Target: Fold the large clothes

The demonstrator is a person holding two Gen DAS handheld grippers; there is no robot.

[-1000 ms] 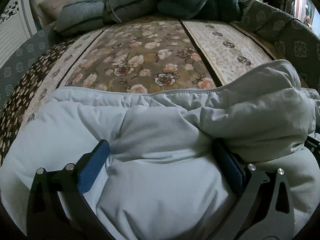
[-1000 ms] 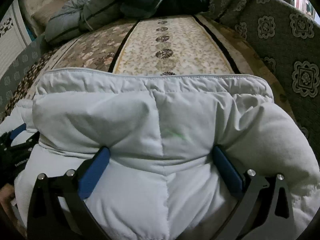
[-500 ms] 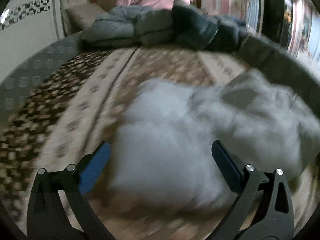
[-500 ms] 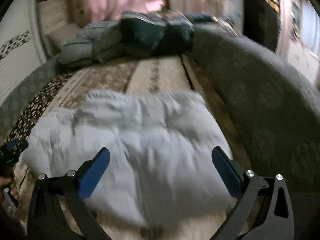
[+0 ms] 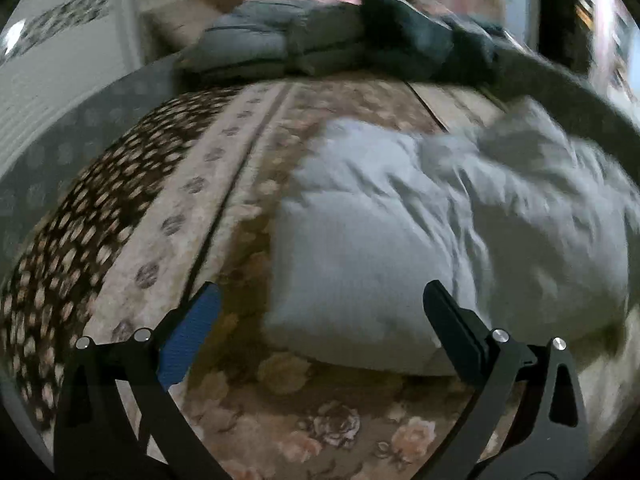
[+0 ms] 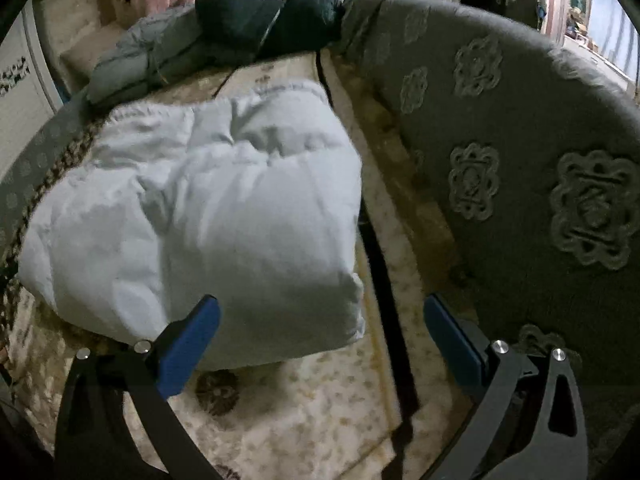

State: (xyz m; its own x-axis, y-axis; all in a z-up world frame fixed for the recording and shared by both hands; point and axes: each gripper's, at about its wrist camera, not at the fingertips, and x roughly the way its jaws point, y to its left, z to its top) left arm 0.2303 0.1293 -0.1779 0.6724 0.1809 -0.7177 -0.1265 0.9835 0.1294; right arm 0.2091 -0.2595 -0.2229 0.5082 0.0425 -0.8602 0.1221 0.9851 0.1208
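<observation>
Floral brown-and-cream patterned bedding spreads beneath us, with darker folded padded garments piled at its far end. Our pale blue puffy quilted coat lies bundled into a thick folded packet on that bedding. Both our left tongs and right tongs gape wide, holding nothing, just short of the coat's near edge.

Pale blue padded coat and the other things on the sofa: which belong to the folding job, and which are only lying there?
Belong to the job:
- pale blue padded coat, folded into a bundle
- left gripper, open
- right gripper, open

Only lying there:
- grey padded garment at the far end
- dark teal padded garment beside it
- floral sofa cover
- grey sofa backrest
</observation>
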